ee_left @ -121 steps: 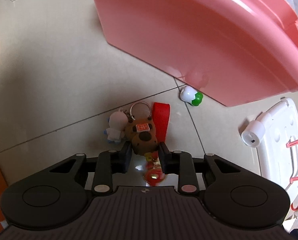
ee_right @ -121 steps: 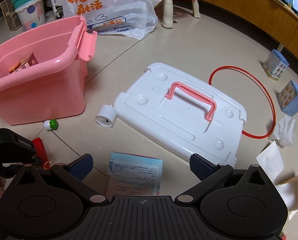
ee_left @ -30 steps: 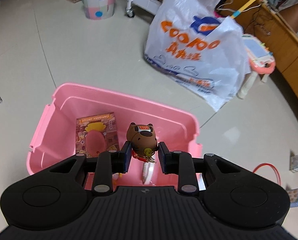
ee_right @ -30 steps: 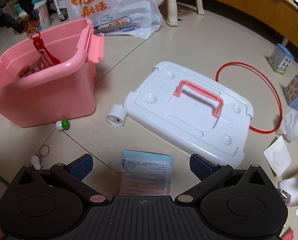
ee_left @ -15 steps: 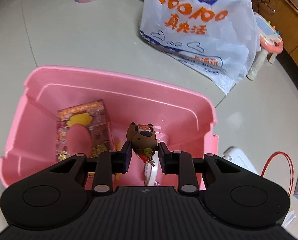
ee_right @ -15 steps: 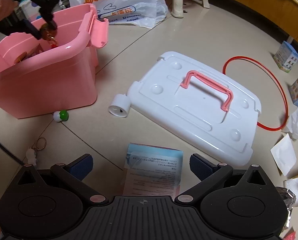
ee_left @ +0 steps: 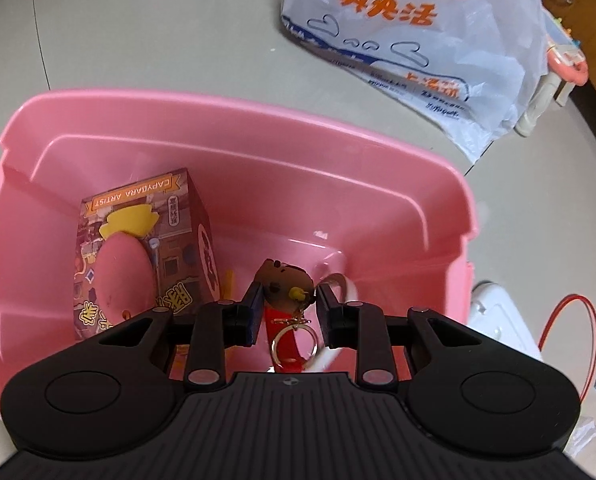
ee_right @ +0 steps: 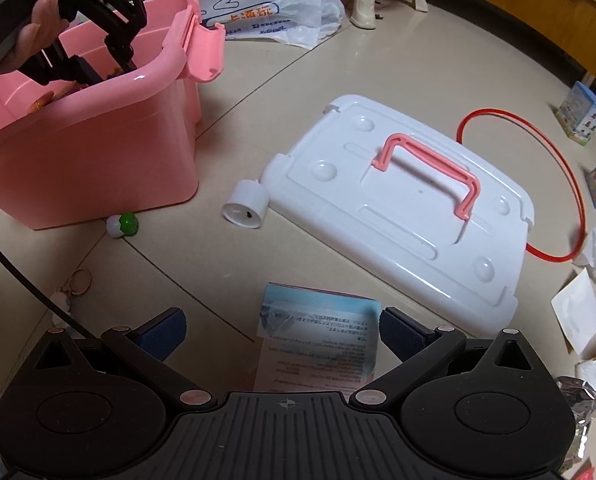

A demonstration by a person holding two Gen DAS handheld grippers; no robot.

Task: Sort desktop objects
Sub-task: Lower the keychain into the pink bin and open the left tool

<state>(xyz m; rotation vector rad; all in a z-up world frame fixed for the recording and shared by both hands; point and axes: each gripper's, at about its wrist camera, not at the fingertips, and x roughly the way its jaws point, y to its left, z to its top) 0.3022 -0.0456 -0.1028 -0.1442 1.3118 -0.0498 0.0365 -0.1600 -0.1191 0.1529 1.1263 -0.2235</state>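
The left gripper (ee_left: 289, 294) reaches down inside the pink bin (ee_left: 234, 116), its jaws slightly parted around the brown bear keychain (ee_left: 284, 280), beside a printed box (ee_left: 138, 248). The right gripper (ee_right: 284, 330) hovers outside the bin, jaws spread wide over a leaflet (ee_right: 317, 340) on the floor.

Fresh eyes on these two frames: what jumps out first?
The big pink plastic storage bin fills the left wrist view, with the left gripper lowered inside it around a brown bear keychain with a red strap, beside a colourful printed toy box. In the right wrist view, the white bin lid with a pink handle lies flat on the floor right of the bin, beyond the open right gripper.
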